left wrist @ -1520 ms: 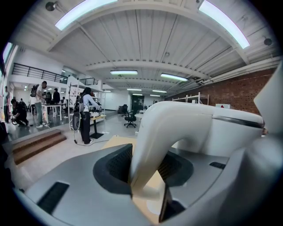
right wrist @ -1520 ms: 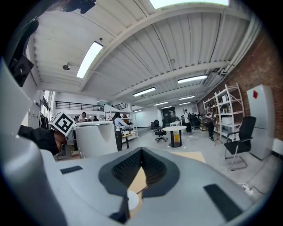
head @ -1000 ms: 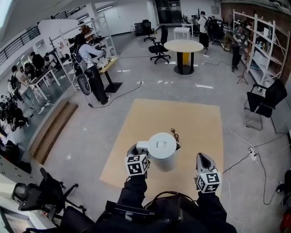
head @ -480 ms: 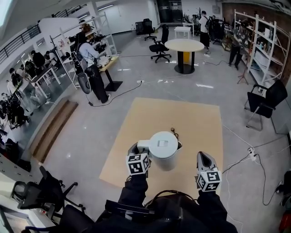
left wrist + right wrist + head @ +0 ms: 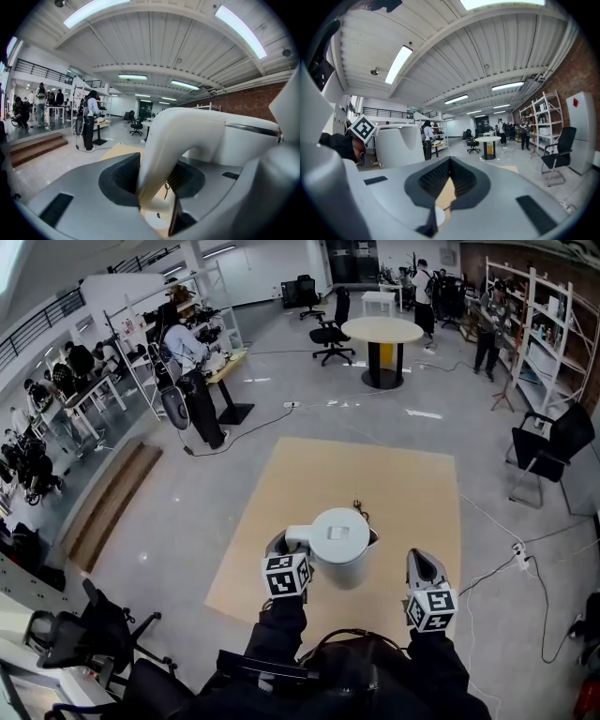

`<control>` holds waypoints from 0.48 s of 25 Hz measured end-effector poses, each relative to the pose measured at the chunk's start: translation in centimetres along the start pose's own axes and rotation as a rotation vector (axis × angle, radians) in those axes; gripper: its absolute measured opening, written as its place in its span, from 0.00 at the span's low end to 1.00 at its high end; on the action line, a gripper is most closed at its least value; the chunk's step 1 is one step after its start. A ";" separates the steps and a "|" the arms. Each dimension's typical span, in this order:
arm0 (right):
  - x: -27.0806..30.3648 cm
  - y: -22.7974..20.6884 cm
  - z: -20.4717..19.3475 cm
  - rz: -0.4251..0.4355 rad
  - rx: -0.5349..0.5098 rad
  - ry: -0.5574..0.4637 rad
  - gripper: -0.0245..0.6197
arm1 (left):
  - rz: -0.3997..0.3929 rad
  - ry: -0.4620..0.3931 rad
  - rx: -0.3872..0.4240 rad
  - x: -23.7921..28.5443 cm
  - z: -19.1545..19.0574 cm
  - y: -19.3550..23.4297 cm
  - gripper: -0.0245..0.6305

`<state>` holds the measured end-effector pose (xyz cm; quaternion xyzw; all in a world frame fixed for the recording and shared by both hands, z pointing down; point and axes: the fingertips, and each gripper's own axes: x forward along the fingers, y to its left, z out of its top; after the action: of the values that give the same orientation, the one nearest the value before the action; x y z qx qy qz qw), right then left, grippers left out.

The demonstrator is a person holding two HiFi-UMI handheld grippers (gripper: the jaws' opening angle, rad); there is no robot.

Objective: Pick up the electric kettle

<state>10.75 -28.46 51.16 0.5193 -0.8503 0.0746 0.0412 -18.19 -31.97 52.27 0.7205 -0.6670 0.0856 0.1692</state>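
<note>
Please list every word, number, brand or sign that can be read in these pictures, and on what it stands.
No text can be read.
On the electric kettle: no print visible.
On the left gripper and right gripper: square markers only, no letters.
On the shelves: items too small to read.

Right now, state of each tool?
Left tool: closed on the handle of the electric kettle.
Right tool: closed, holding nothing.

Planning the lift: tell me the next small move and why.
Probably raise the left gripper straight up: its jaws are shut on the handle of the kettle, while the right gripper is empty, apart from it.
</note>
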 end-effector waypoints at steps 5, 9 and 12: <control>0.0 -0.1 -0.2 -0.010 0.006 0.000 0.04 | 0.001 0.006 -0.002 0.1 -0.3 0.2 0.26; 0.0 -0.3 -0.2 -0.013 0.009 -0.005 0.04 | 0.001 0.004 0.000 0.2 -0.2 0.0 0.26; 0.0 -0.6 -0.3 -0.014 0.009 -0.002 0.04 | -0.002 0.004 0.001 0.4 -0.1 -0.3 0.26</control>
<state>11.28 -28.71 51.47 0.5255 -0.8463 0.0777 0.0388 -17.88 -32.29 52.44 0.7210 -0.6659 0.0876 0.1703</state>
